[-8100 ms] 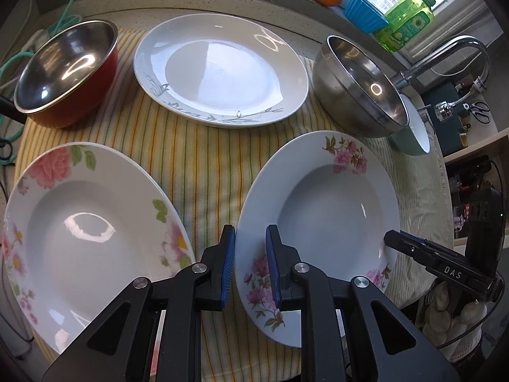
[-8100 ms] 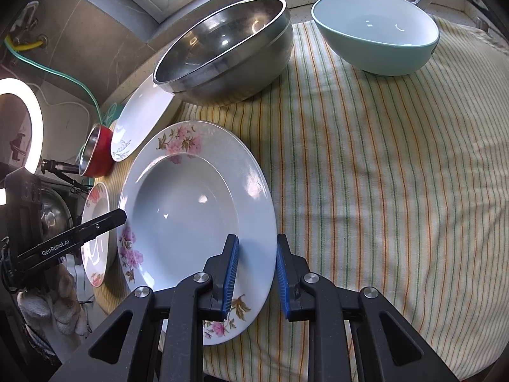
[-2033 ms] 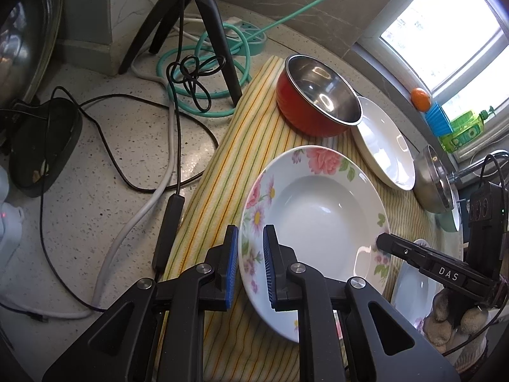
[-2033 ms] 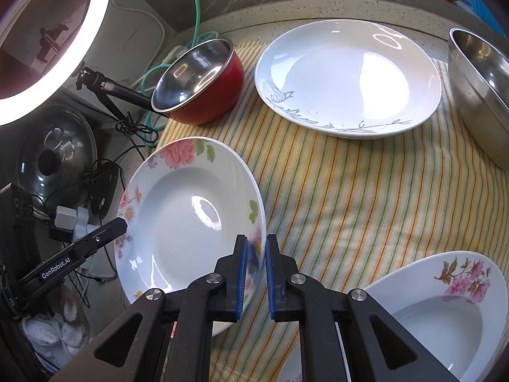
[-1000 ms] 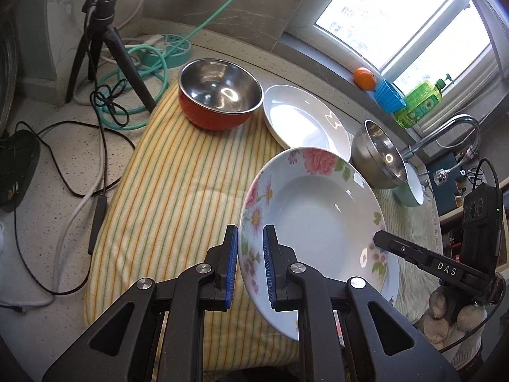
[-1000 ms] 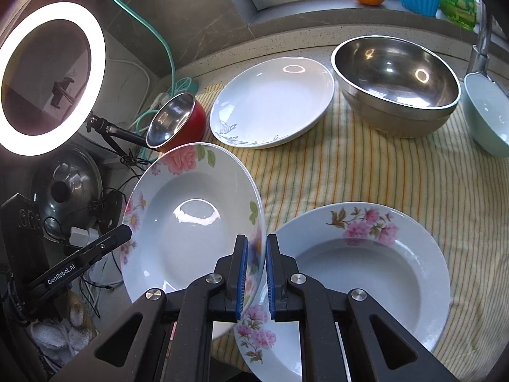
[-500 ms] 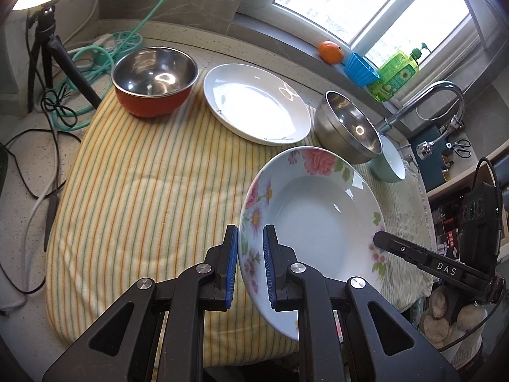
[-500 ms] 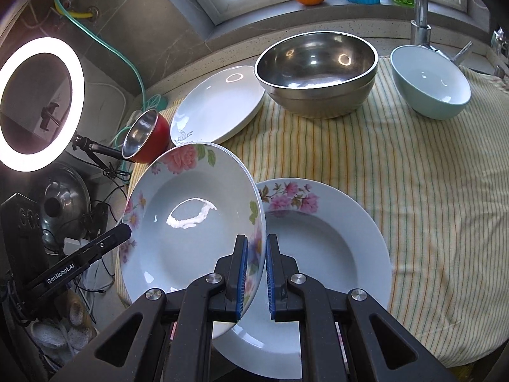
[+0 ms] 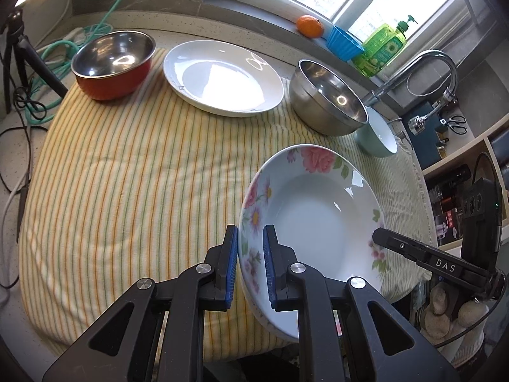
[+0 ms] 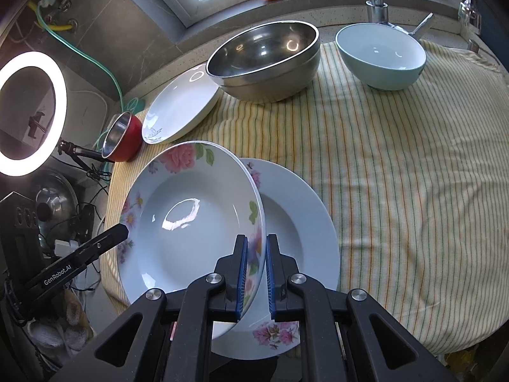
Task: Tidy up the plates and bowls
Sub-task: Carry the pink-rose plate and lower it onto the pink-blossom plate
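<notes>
The left gripper is built of matte black plastic: two angular arms with triangular cut-outs, joined by round silver screw heads, and ending in straight black fingers faced with ribbed blue pads. The right gripper has the same make, with the same black linkage, silver screws and blue pads. Seen from the left wrist camera, the right gripper's outer finger carries the white letters "DAS"; seen from the right wrist camera, the left one's finger reads "GenRobot.AI" in white. A light knitted glove covers the hand below the "DAS" finger, beside a black box with a thin black cable.
</notes>
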